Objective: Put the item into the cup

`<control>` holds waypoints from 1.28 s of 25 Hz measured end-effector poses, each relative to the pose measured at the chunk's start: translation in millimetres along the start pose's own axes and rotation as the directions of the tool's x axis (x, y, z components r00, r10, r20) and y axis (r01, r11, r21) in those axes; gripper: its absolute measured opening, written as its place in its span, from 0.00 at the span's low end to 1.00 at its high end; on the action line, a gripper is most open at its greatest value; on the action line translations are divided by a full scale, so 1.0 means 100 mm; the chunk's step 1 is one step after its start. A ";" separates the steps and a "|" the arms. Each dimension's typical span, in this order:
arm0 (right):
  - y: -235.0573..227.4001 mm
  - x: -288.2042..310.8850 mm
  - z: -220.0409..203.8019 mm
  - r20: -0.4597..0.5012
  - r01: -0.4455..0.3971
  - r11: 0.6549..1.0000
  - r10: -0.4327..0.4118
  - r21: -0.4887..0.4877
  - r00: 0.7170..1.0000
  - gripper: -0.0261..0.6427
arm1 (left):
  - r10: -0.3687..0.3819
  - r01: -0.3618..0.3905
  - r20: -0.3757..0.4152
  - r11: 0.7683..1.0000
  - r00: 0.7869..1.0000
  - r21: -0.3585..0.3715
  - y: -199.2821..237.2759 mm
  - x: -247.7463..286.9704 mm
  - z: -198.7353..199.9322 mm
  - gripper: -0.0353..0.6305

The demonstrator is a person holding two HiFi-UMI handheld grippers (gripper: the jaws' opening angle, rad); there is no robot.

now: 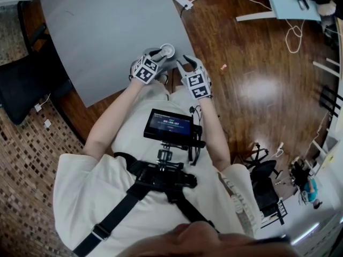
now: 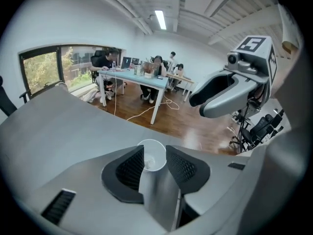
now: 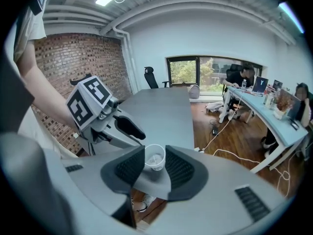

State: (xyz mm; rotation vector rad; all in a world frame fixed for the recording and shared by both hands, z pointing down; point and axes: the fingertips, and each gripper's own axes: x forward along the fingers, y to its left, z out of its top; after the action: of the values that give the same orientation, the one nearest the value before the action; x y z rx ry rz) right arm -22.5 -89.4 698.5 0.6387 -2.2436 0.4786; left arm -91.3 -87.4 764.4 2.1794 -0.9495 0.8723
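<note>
An open-plan office: beyond the left gripper, people sit with laptops at a blue desk under strip lights; past the right gripper, a swivel chair and brick wall.

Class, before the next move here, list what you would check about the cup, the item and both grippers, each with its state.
1. Cup upright on the table: ok.
2. White crumpled item inside cup: ok.
3. Left gripper jaws apart, gripping nothing: ok.
4. Right gripper jaws apart, gripping nothing: ok.
5. Cup well back from table edge: not ok, it stands near the corner.
</note>
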 end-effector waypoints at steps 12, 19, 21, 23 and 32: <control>0.04 0.00 0.08 0.081 -0.047 0.999 0.047 -0.006 0.996 0.26 | 0.124 -0.093 0.168 0.980 0.978 -0.178 0.10 -0.57 -0.06 0.27; 0.07 -0.58 0.01 0.133 -0.112 0.991 0.121 -0.073 0.984 0.25 | 0.240 -0.167 0.261 0.947 0.935 -0.273 -0.36 -0.86 0.28 0.27; 0.05 -0.72 -0.03 0.146 -0.113 0.990 0.125 -0.088 0.981 0.25 | 0.260 -0.177 0.271 0.939 0.927 -0.295 -0.47 -0.89 0.27 0.27; 0.03 -0.86 -0.09 0.157 -0.115 0.989 0.129 -0.095 0.979 0.25 | 0.280 -0.193 0.275 0.933 0.920 -0.305 -0.58 -0.91 0.26 0.27; 0.04 -1.45 -0.65 0.156 -0.167 0.978 0.185 -0.124 0.970 0.25 | 0.368 -0.242 0.319 0.896 0.873 -0.372 -1.38 -0.98 0.21 0.27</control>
State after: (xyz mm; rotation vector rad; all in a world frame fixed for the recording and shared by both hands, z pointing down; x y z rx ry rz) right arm 99.1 -10.0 632.9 0.4382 -2.4800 0.3974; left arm -27.7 13.2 642.5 1.9705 -1.5531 0.3823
